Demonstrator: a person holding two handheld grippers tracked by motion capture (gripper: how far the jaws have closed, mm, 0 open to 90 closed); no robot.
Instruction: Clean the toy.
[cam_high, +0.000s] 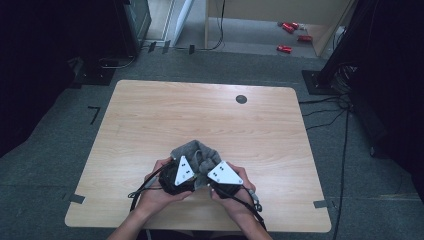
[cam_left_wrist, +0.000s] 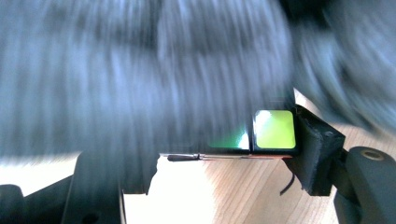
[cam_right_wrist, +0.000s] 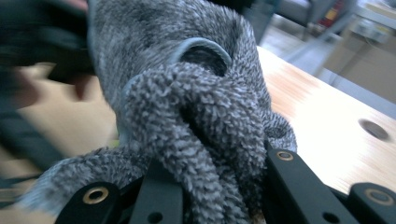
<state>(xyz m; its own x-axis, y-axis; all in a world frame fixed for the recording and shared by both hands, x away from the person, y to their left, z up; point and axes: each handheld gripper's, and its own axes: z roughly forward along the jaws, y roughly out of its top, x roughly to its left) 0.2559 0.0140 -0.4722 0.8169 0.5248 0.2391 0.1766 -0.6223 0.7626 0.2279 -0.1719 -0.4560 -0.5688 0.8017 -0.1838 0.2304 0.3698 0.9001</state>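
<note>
Grey carpet rings a pale wooden tabletop (cam_high: 150, 120), cables trailing along the floor on the right and a few red objects (cam_high: 290, 35) lying far back by a light wooden panel. A small dark round hole (cam_high: 241, 99) sits near the far edge of the wood.

Down at the near middle, both of the person's hands come together over a grey fluffy towel (cam_high: 196, 151), bunched into a soft heap on the wood just ahead of the knuckles. The left hand-held gripper (cam_high: 192, 175) and the right hand-held gripper (cam_high: 209, 181) sit side by side, grey three-cornered plates up, noses almost meeting at the cloth.

From the right gripper view, the right one has its jaws clamped down on a thick rolled fold of the towel (cam_right_wrist: 196, 121), terry loops bulging up between the black jaws, a hemmed edge curling into a loop above.

From the left gripper view, everything is smeared with blur: grey cloth (cam_left_wrist: 140, 70) across the top, the left one's jaws standing partly apart, the cloth draped over the left jaw, and a green-faced block (cam_left_wrist: 274, 129) pressed against the right jaw; whether the pads truly pinch the cloth I cannot tell
</note>
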